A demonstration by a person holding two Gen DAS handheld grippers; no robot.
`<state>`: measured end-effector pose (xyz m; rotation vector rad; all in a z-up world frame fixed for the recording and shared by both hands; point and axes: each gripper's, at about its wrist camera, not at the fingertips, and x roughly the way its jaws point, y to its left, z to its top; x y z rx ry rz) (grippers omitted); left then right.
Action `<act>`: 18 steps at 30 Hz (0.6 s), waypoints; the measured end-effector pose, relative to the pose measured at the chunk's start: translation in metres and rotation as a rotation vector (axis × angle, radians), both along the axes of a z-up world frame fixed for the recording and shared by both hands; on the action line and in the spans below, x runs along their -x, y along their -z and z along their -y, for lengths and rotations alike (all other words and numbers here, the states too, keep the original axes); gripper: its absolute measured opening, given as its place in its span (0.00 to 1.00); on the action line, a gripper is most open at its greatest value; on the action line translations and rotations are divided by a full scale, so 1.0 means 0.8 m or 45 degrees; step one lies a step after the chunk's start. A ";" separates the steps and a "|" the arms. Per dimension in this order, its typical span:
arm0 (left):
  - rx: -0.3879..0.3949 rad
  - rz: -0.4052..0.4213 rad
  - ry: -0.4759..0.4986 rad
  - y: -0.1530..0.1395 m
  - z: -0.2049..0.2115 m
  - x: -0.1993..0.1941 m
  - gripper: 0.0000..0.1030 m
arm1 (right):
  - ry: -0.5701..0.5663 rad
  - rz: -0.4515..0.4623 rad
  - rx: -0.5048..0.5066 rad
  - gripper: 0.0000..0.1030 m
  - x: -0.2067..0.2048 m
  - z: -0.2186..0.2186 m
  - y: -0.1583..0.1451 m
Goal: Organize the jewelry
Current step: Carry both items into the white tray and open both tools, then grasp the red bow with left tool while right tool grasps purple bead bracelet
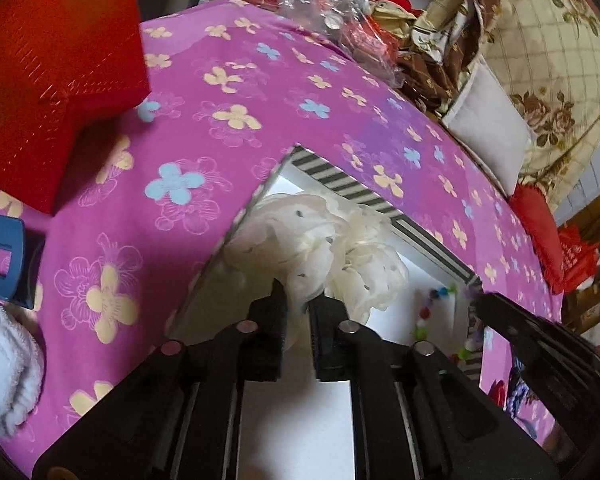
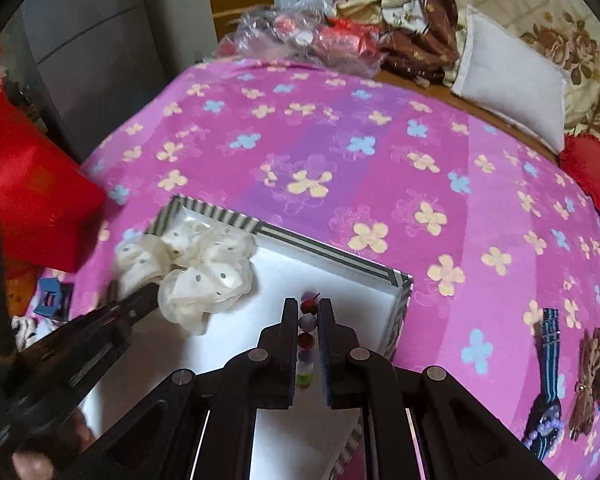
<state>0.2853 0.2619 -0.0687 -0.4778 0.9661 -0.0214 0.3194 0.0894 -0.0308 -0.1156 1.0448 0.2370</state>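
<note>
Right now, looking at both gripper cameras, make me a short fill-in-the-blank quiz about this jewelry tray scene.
1. The left gripper is pinching a cream-white, dotted ____ over the tray.
2. The right gripper is closed around a string of colored ____.
3. The tray's rim is patterned with black-and-white ____.
4. The bedspread is mostly ____ with flowers.

Missing words: scrunchie; beads; stripes; pink

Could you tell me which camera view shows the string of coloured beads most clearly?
The right wrist view: the bead string lies between the right gripper fingers. The left wrist view shows only blurred beads at the box's far corner.
</note>
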 end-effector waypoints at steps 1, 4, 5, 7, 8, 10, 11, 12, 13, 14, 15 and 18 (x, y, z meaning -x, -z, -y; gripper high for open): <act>-0.008 0.000 0.010 -0.002 0.004 0.001 0.18 | 0.010 -0.007 -0.001 0.08 -0.002 0.005 0.004; 0.000 0.023 0.031 -0.009 0.011 0.002 0.37 | 0.051 -0.013 -0.002 0.11 -0.003 0.022 0.008; 0.004 0.032 0.033 -0.012 0.012 0.004 0.41 | 0.064 -0.015 -0.007 0.15 -0.002 0.027 0.007; 0.007 0.049 0.034 -0.017 0.013 0.007 0.44 | 0.089 -0.005 -0.030 0.37 0.001 0.041 0.003; 0.009 0.058 0.033 -0.020 0.014 0.009 0.45 | 0.097 0.008 -0.037 0.41 0.004 0.047 -0.002; 0.016 0.066 0.024 -0.024 0.013 0.011 0.49 | 0.115 0.041 -0.027 0.43 0.013 0.061 -0.012; 0.018 0.070 0.015 -0.027 0.011 0.013 0.49 | 0.120 0.054 -0.023 0.43 0.020 0.067 -0.017; 0.018 0.072 0.011 -0.029 0.011 0.013 0.49 | 0.126 0.077 -0.026 0.43 0.031 0.078 -0.025; 0.014 0.078 0.007 -0.032 0.010 0.015 0.49 | 0.131 0.098 -0.027 0.43 0.042 0.087 -0.031; 0.006 0.088 0.003 -0.037 0.011 0.018 0.49 | 0.139 0.130 -0.019 0.43 0.058 0.101 -0.038; 0.001 0.100 -0.001 -0.041 0.012 0.021 0.49 | 0.147 0.162 -0.003 0.43 0.074 0.114 -0.045; -0.002 0.161 -0.016 -0.060 0.016 0.038 0.49 | 0.202 0.286 0.078 0.43 0.134 0.166 -0.064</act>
